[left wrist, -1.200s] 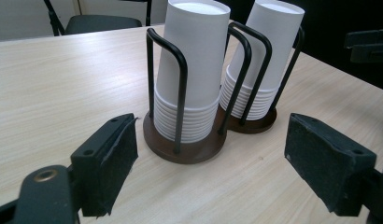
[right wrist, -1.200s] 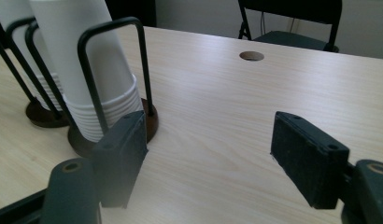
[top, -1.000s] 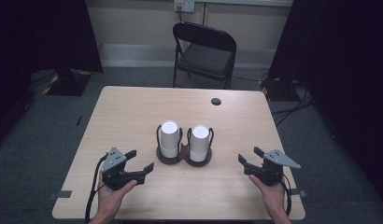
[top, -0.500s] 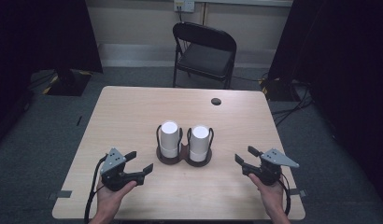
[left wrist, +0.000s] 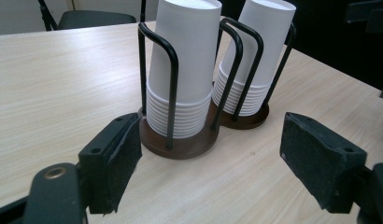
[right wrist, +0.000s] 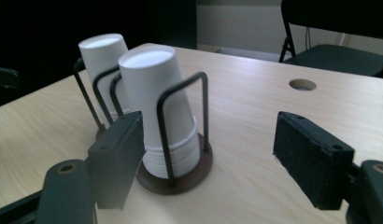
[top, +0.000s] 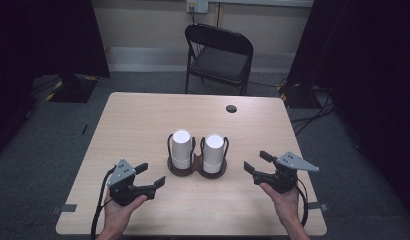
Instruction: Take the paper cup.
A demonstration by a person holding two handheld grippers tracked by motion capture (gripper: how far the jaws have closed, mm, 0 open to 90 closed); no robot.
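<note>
Two stacks of white paper cups, upside down, each in a black wire holder on a round dark-brown base, stand side by side touching at the middle of the light wood counter [top: 143, 120]: left stack [top: 181, 149], right stack [top: 213, 153]. Left gripper [top: 152, 175] sits near the counter's near edge, toward its near-left corner, jaws wide with nothing between them; in the left gripper view the black pads frame the left stack [left wrist: 182, 74] with bare counter between, not touching holder or cups. It is in the same spot as in the earlier frames. Right gripper [top: 257, 162] is held near the near edge toward the near-right corner, well apart from the right stack; compared with a second ago it sits a little higher and closer to the stacks. Its jaws have just been opening, after closing half a second back, and now stand apart, empty; in the right gripper view the right stack [right wrist: 154, 107] shows past the left pad, untouched. Small round hole [top: 231, 108] near the far edge; black folding chair [top: 218, 52] beyond the far edge.
</note>
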